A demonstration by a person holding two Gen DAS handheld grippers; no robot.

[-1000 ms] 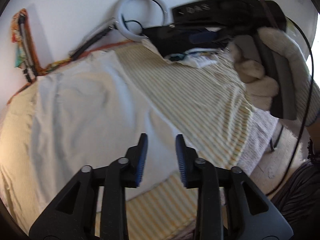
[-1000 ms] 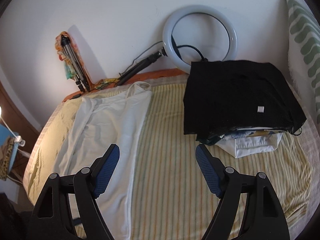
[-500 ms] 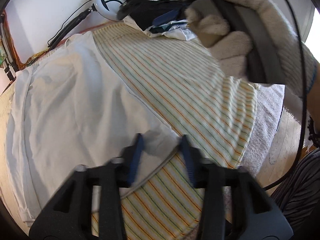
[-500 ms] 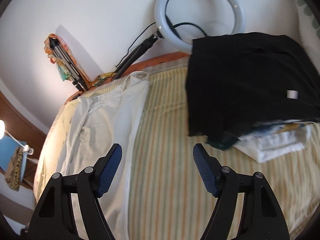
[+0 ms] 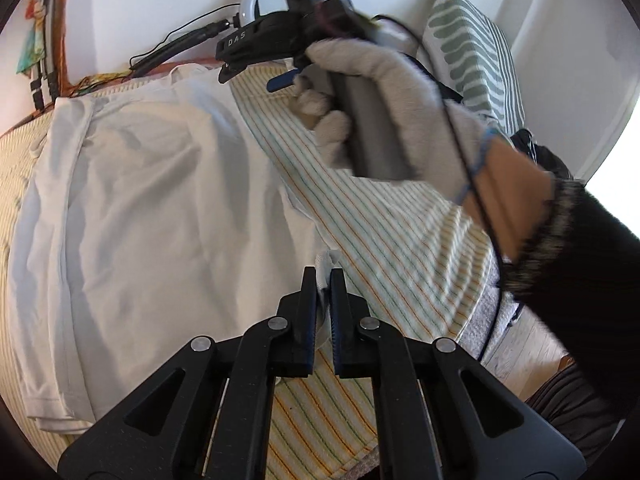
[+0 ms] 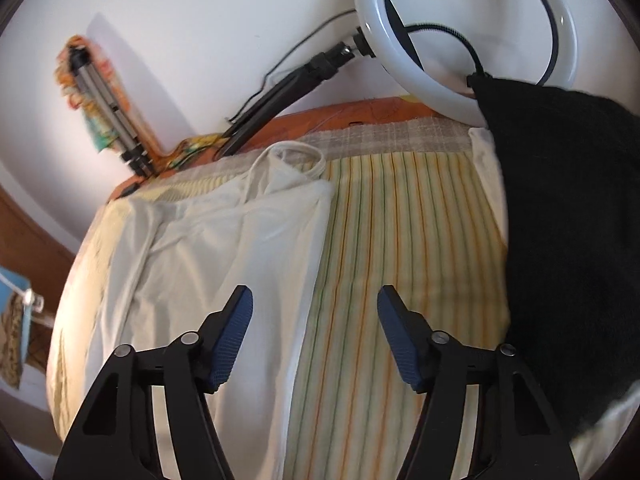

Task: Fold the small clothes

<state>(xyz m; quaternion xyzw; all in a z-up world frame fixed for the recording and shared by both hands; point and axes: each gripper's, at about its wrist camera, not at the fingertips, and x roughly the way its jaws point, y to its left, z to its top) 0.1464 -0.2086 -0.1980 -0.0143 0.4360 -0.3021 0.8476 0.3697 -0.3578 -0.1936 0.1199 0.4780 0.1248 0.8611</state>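
A white garment (image 5: 160, 208) corner is pinched by the left gripper (image 5: 323, 280); the right gripper (image 6: 316, 304), wide open and empty, is apparently needed at the far corner next.

Striped sheet (image 6: 400, 240) covers bed, yellow with green and orange lines. White ring light (image 6: 460, 32) leans on wall at bed's far edge, black stand arm (image 6: 288, 88) running left from it. Folded tripod (image 6: 108, 120) with colourful cloth stands at far left corner. Green-patterned pillow (image 5: 472, 52) upright at far right corner.
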